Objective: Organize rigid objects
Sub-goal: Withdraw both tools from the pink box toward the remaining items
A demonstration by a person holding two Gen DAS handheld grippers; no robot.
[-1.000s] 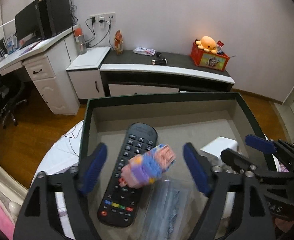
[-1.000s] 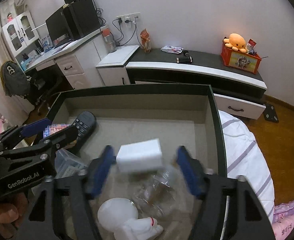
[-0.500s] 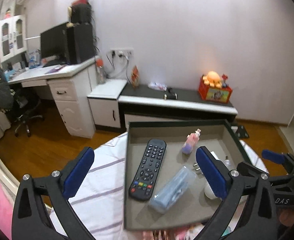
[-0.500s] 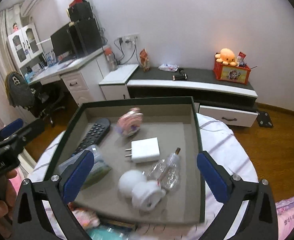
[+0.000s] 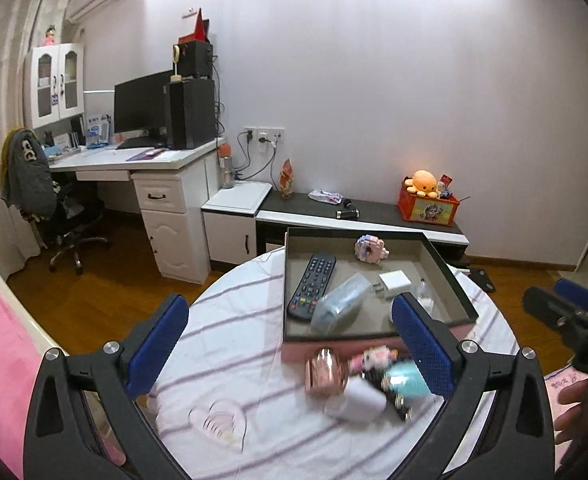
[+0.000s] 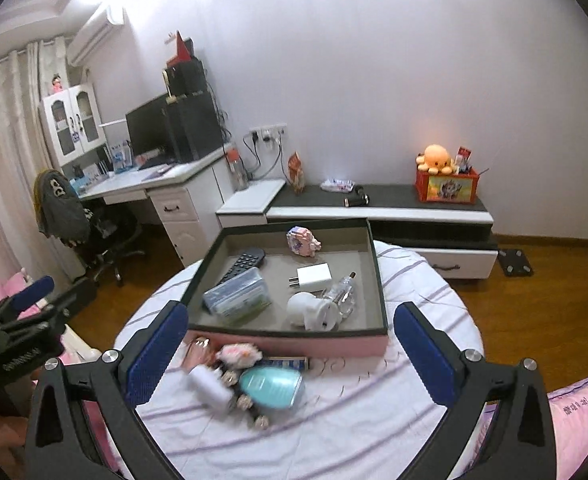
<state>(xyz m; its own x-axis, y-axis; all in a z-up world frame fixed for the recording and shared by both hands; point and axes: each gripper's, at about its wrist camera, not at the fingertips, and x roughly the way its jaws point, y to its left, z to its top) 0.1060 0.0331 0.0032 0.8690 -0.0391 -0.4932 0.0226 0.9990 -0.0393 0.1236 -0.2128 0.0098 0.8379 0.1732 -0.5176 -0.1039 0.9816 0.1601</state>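
- Both tongs are being held wide apart and empty above the round table: the left gripper and the right gripper are clamped on nothing.
- The box is being filled; inside it a remote, a block toy, a white charger, a clear case, a small bottle and a white round item are lying.
- A blurred pile is waiting just in front of the box: a rose-gold item, a teal oval item and a white piece (others cannot be told apart).
- The step in hand is judged to be a pause between placements; next, one loose item is probably being singled out, lowered upon and gripped.
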